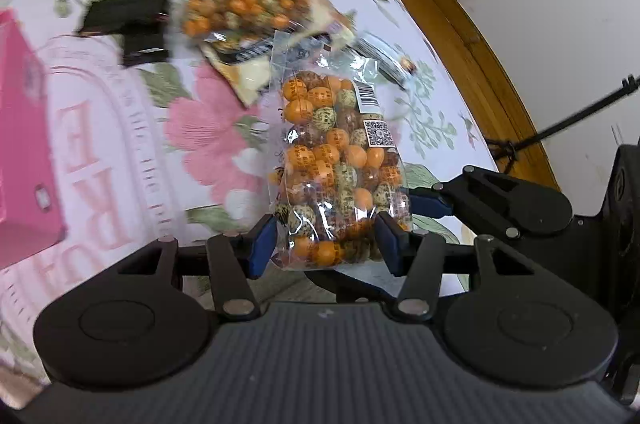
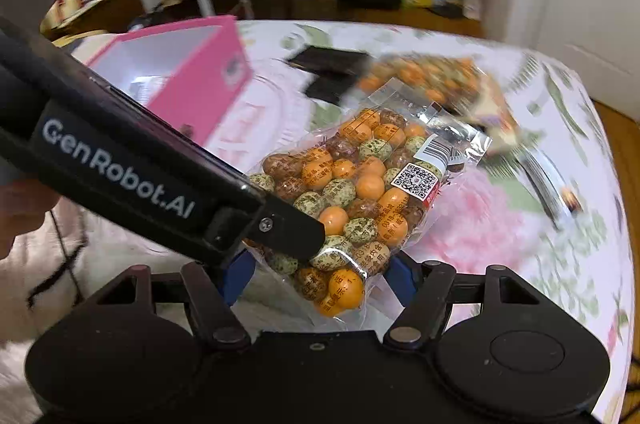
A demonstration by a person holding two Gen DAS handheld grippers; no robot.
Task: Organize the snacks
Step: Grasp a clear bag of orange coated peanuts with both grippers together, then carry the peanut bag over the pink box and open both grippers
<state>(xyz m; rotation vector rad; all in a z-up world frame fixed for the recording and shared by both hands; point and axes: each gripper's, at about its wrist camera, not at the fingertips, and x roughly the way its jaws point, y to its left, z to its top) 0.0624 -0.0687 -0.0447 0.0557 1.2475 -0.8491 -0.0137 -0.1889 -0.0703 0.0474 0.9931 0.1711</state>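
Note:
A clear bag of orange, brown and speckled candy balls point(image 1: 340, 163) is held above the flowered tablecloth. My left gripper point(image 1: 326, 244) is shut on its near end, blue pads on both sides. In the right wrist view the same bag point(image 2: 352, 191) sits between the blue pads of my right gripper point(image 2: 320, 284), which is also shut on its near end. The left gripper's black body point(image 2: 120, 167) crosses that view from the left, over the bag. A second candy bag point(image 1: 248, 3) lies farther back on the table, also in the right wrist view point(image 2: 432, 75).
A pink open box point(image 2: 192, 71) stands at the left, also in the left wrist view point(image 1: 20, 151). Black flat packets point(image 1: 132, 19) lie beside the second bag. A white-and-silver packet point(image 1: 384, 55) lies at the right. The wooden table rim point(image 1: 472, 35) curves along the right.

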